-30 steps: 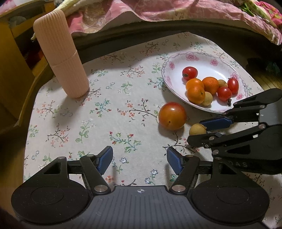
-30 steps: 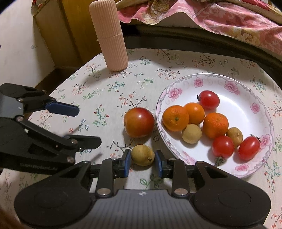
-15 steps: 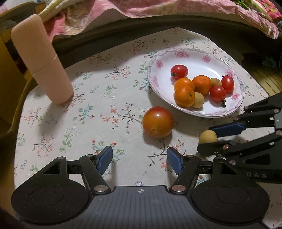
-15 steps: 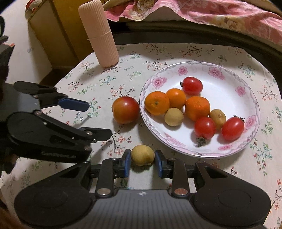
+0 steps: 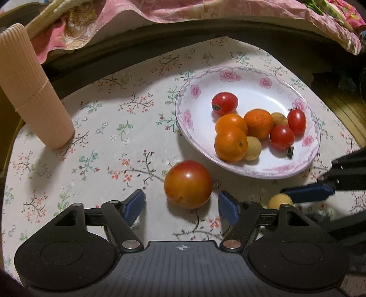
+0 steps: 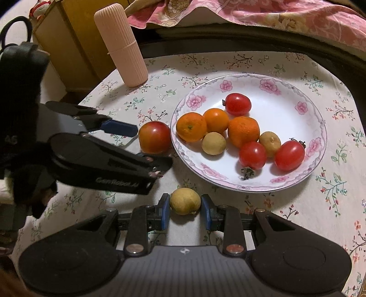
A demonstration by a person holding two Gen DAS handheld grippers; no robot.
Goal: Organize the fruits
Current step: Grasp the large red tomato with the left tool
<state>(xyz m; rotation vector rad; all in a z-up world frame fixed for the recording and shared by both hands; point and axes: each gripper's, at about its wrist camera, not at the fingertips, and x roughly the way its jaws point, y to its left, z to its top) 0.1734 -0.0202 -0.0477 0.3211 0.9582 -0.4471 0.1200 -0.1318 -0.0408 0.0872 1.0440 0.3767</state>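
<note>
While the right gripper (image 6: 185,211) pinches a small yellow fruit (image 6: 185,201) between its two blue pads, this fruit stays just in front of the plate (image 6: 319,114), near its closest rim; whether it touches the tablecloth (image 6: 286,201) I cannot tell. From the left wrist view the same yellow fruit (image 5: 279,201) appears at the right side, partly hidden behind the left gripper's own frame, with one blue pad of the right gripper (image 5: 307,194) against it. The left gripper (image 5: 181,204) is spread wide, and the big tomato (image 5: 188,184) sits on the cloth between and just ahead of its fingertips, touching neither pad. In the right wrist view this big tomato (image 6: 154,137) lies just beside the left rim of the plate, and the left gripper (image 6: 146,148) reaches toward it from the left. Inside the plate there are three oranges (image 6: 243,131) close together, two small yellow-brown fruits (image 6: 213,143) and three cherry tomatoes (image 6: 289,155), one of them apart at the far side. Farther away, at the far-left corner of the table, a ribbed pink cylindrical container (image 6: 121,43) stands upright, well apart from the plate. Behind the table a pink patterned cloth (image 6: 274,16) hangs over a dark edge.
</note>
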